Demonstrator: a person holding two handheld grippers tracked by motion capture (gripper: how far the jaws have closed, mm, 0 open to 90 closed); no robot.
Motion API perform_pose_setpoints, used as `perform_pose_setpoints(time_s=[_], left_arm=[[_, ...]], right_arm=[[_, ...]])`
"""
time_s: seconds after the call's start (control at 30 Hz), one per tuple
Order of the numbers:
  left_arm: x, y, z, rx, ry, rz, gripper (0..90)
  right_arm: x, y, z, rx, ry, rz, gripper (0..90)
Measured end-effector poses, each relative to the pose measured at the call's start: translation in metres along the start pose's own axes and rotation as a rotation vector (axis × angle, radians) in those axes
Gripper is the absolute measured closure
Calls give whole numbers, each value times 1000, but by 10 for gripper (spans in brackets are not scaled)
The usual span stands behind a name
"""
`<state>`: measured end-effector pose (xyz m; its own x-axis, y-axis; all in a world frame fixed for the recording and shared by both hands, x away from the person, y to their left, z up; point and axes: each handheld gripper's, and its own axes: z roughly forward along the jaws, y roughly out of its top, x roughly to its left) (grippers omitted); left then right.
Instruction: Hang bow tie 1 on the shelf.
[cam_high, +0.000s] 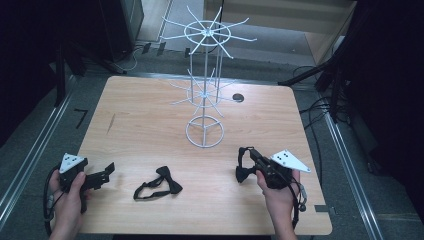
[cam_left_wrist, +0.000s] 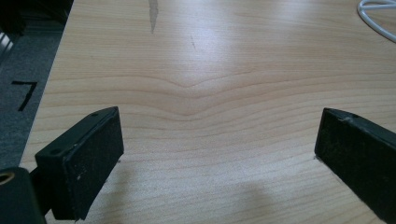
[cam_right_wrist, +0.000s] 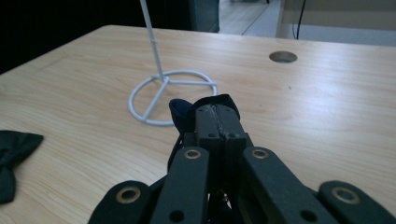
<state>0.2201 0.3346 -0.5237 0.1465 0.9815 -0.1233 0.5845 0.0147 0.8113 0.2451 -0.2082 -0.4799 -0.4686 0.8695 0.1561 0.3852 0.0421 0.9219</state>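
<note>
Left hand-held gripper (cam_high: 106, 170): you rest it at the near left of the table (cam_high: 140, 125), jaws wide apart and empty, kept out of the way.

Spare bow tie (cam_high: 159, 183): flat on the table near centre, strap looped beside it, likely awaiting its turn.

Wire stand (cam_high: 205, 87): upright at centre, farther back, its prongs bare to take hangings.

Right hand-held gripper (cam_high: 243, 165): jaws pressed together on a bow tie (cam_right_wrist: 205, 106), lifted off the table near right, pointed toward the stand.
</note>
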Motion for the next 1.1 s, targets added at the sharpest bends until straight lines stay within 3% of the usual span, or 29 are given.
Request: perform_pose_setpoints(time_s=[0.67,1.1], left_arm=[[1,0,0,5,-9,-4,15],[1,0,0,4,-13,-4,15]], right_arm=[[29,32,15,-71,61,-20,900],[39,46,17,-97,85,-25,900]])
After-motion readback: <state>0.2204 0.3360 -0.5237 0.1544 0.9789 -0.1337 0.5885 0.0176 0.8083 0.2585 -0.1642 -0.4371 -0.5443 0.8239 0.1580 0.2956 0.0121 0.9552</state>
